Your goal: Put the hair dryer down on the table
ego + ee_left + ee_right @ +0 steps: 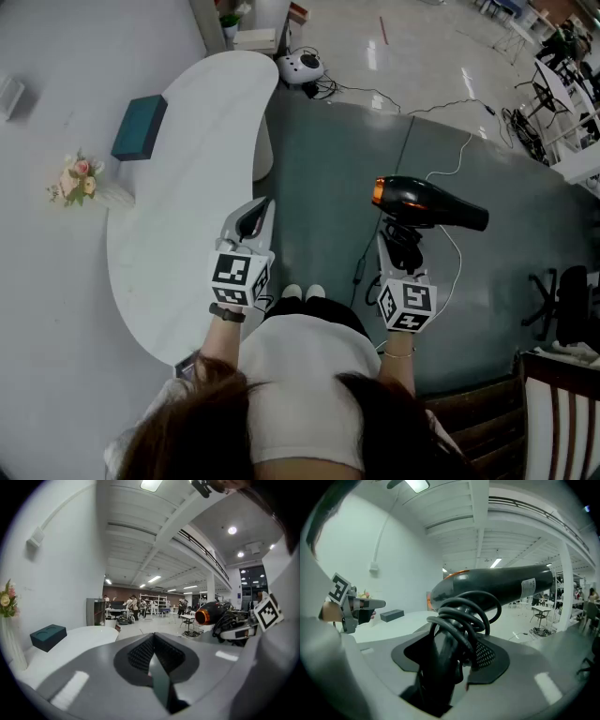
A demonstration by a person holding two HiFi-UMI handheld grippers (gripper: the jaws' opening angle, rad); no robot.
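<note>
Curving beside grey carpet (328, 187), the white table (192, 202) bears a teal box (140, 127).

- hair dryer (433, 204): glossy black plastic body, rubbery coiled cord (461, 616)
- table (187, 159): smooth white, faint sheen
- teal box (140, 127): matt
- floor at twelve o'clock (412, 56): polished, reflective

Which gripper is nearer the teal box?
Left. The left gripper is over the table edge, short of the teal box; the right gripper, holding the hair dryer, is farther off, beside the table.

Head view looks steeply down; both gripper views look level, sharing the white table (192, 178).
</note>
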